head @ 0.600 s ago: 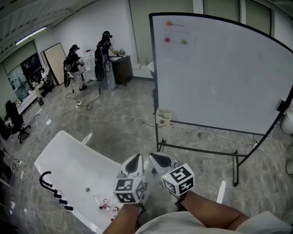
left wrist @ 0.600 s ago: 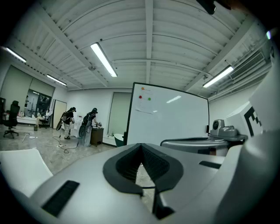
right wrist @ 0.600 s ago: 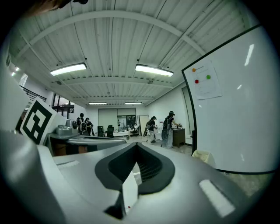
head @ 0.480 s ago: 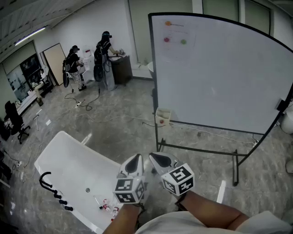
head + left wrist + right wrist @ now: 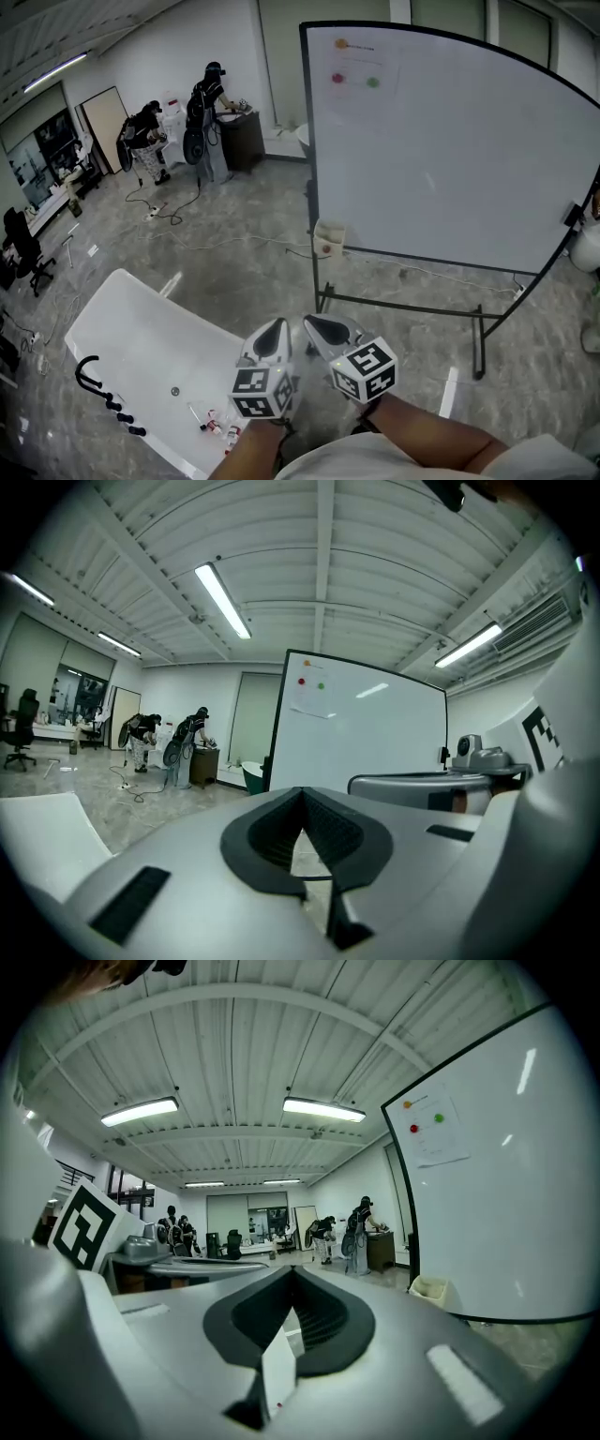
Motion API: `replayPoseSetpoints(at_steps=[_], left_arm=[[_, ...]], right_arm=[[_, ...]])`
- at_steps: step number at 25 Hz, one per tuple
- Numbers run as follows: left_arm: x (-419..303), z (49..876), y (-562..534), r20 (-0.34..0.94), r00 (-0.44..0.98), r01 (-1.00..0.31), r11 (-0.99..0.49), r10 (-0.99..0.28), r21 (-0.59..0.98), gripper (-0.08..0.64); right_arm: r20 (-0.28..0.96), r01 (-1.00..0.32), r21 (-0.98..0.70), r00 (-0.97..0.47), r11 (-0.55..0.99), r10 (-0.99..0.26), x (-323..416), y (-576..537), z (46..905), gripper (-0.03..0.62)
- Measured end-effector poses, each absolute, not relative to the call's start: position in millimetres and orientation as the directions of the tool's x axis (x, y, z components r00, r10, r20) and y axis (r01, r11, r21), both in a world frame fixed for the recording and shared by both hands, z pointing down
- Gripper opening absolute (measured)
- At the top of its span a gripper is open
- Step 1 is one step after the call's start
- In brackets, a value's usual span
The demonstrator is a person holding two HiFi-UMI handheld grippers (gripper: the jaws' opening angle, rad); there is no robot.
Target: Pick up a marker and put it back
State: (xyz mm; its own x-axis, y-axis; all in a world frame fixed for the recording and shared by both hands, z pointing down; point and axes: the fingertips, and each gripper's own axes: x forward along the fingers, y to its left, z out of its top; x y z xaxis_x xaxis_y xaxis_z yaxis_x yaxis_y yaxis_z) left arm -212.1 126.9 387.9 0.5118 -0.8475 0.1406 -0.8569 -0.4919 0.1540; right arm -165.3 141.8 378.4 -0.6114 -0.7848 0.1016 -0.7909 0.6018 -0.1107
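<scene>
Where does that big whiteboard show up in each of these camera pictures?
Head view: the whiteboard fills the upper right.
Left gripper view: the whiteboard stands at centre, slightly right.
Right gripper view: the whiteboard runs along the right edge.
Shared landmark: the red dot and green dot near its top left corner.

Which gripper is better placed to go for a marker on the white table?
Probably the left gripper: the markers lie on the white table on its side, while the right gripper is farther across. Both are shut and empty.
</scene>
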Motion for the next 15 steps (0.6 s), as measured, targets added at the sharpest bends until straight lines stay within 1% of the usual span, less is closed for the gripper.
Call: replayPoseSetpoints(at_steps=[8, 15], left_arm=[[-188.3, 401.3, 71.0, 0.152, 0.519, -0.853, -0.498, -0.841, 0.153, 0.003], [-157.5, 438.8, -36.5, 0.180, 0.494, -0.869, -0.474, -0.851, 0.146, 0.003]], right_arm=[[0.097, -0.795, -0.130, -0.605, 0.593, -0.790, -135.7, 85.2, 392.9, 0.003], [0.110, -0.770, -0.149, -0.637, 0.621, -0.763, -100.5, -31.9, 430.5, 0.003]])
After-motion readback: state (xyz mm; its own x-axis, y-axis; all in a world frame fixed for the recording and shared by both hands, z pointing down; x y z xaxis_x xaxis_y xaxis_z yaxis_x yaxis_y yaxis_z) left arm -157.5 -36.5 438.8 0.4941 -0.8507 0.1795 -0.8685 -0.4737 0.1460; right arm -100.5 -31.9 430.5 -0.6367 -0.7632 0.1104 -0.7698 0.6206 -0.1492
